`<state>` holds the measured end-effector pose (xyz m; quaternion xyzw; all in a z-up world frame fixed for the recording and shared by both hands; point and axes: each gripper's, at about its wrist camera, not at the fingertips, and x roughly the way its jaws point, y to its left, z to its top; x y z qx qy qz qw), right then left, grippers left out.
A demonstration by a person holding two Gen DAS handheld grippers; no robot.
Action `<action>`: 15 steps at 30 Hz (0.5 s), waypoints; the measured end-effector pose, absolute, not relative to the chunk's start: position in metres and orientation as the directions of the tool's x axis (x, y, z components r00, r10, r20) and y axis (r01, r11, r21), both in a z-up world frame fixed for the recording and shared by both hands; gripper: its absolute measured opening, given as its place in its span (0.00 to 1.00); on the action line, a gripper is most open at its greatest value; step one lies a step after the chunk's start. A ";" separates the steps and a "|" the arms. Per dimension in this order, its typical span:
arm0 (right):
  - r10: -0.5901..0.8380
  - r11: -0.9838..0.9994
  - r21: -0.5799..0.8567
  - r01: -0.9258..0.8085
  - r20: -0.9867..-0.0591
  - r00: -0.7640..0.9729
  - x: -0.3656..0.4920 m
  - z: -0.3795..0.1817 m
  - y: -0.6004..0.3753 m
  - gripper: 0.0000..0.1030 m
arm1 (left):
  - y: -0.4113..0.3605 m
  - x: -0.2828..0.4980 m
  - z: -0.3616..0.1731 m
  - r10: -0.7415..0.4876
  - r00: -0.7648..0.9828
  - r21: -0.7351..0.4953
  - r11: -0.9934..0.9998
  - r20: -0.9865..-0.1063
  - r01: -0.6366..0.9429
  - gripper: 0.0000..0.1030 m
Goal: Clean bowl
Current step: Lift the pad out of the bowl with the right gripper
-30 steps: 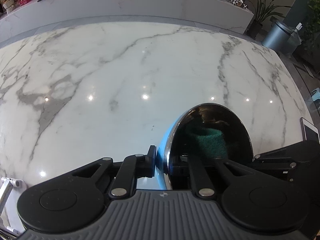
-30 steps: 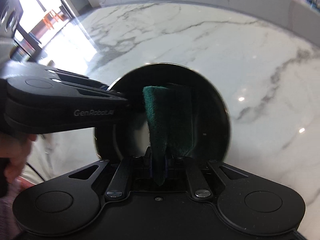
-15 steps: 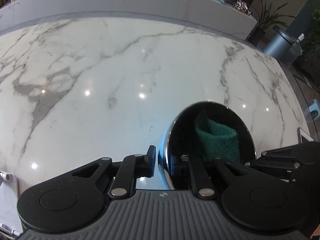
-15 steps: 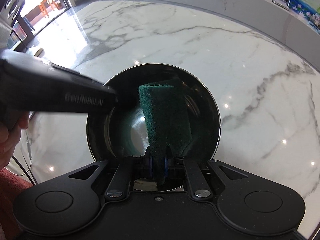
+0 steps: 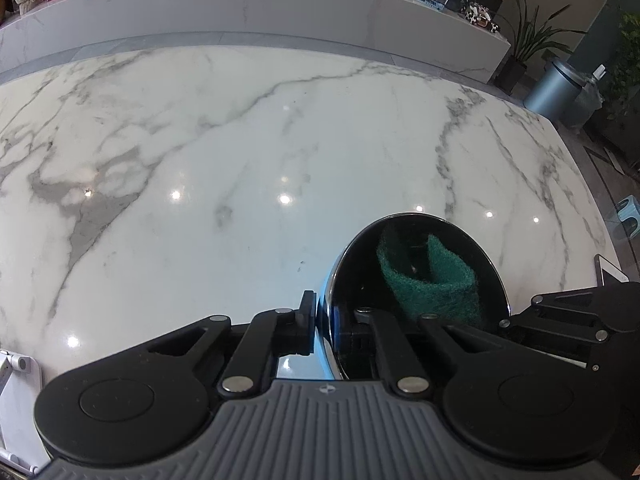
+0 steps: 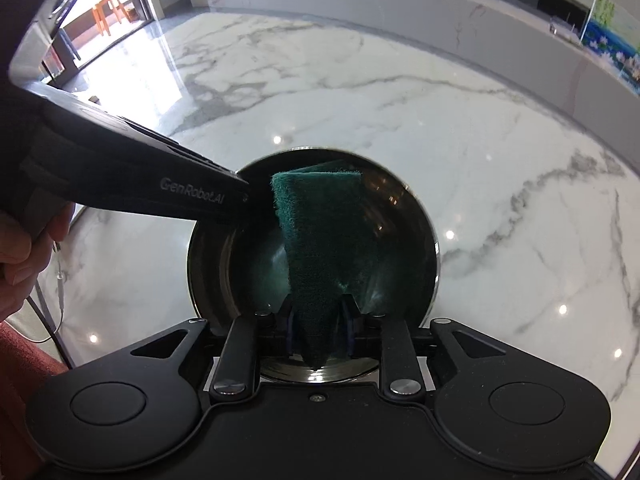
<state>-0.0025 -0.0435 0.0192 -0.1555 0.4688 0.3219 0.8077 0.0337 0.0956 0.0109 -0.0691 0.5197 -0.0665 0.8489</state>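
Note:
A steel bowl with a blue outside and dark shiny inside is held tilted above the marble table. My left gripper is shut on the bowl's rim, one finger outside and one inside. In the right wrist view the bowl faces me. My right gripper is shut on a green scouring pad that reaches into the bowl and presses against its inner wall. The pad also shows inside the bowl in the left wrist view. The left gripper's body crosses the right wrist view from the left.
The white marble table spreads under both grippers. A phone lies near its right edge. A white stand is at the lower left. A raised marble counter with small items runs along the back.
The scouring pad has shifted inside the bowl, towards the right wall in the left wrist view. The bowl has tilted slightly; both grips are unchanged.

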 end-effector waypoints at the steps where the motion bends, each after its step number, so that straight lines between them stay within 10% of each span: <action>1: 0.377 0.743 0.038 -0.669 -0.849 0.370 -0.004 0.022 -0.043 0.29 | 0.095 0.033 0.011 -0.183 0.450 -0.184 0.982 -0.874 0.042 0.07; 15: 0.424 0.735 -0.004 -0.678 -0.778 0.464 -0.011 0.046 -0.041 0.40 | 0.096 0.031 0.012 -0.201 0.433 -0.199 0.979 -0.879 0.050 0.06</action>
